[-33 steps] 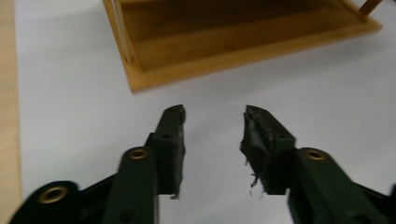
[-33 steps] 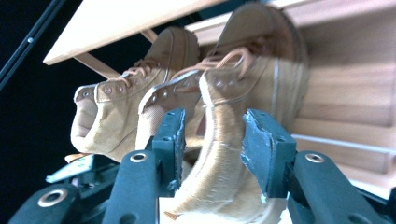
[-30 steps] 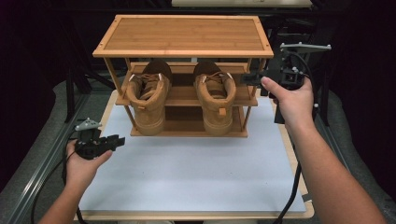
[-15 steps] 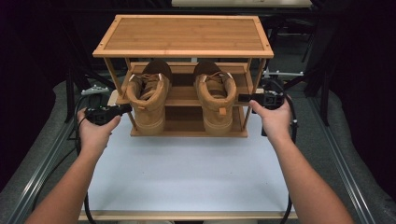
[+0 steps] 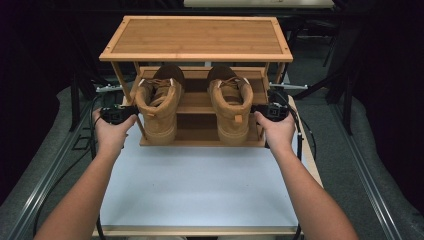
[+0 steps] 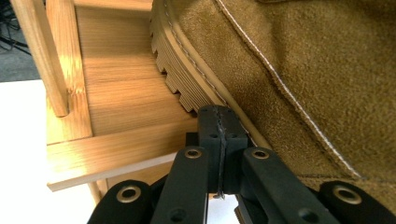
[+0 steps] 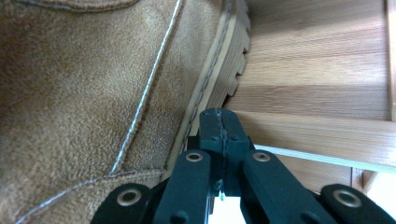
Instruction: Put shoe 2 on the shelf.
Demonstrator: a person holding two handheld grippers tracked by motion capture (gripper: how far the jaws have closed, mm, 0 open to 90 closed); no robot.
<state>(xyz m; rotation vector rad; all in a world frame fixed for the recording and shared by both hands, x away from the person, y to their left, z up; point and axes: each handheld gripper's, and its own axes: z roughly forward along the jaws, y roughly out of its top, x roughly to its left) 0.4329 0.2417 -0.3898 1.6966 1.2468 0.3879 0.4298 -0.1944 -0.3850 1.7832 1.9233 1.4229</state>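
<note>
Suede boots, tan and thick-soled, stood as a pair on the middle shelf of a bamboo rack (image 5: pixel 195 37) at twelve o'clock on the white tabletop (image 5: pixel 200 185). The left boot (image 5: pixel 159 102) and the right boot (image 5: pixel 231 102) pointed their toes toward the person. The left gripper (image 5: pixel 116 115) sat at nine o'clock of the left boot, its fingers (image 6: pixel 218 135) clenched on nothing, tips against the welt where upper meets sole. The right gripper (image 5: pixel 272 111) mirrored it at three o'clock of the right boot, fingers (image 7: pixel 219 133) likewise pressed together and empty.

Each boot looked fairly heavy, soft in the upper but stiff at the lugged sole; the suede should give good friction. A grasp on the ankle collar or heel would likely hold best, since the body seems too wide.

From above, both hands and the whole rack were plain. The gripper views added the sole's tread, the stitching, and the shelf's front rail (image 6: pixel 116 154).
</note>
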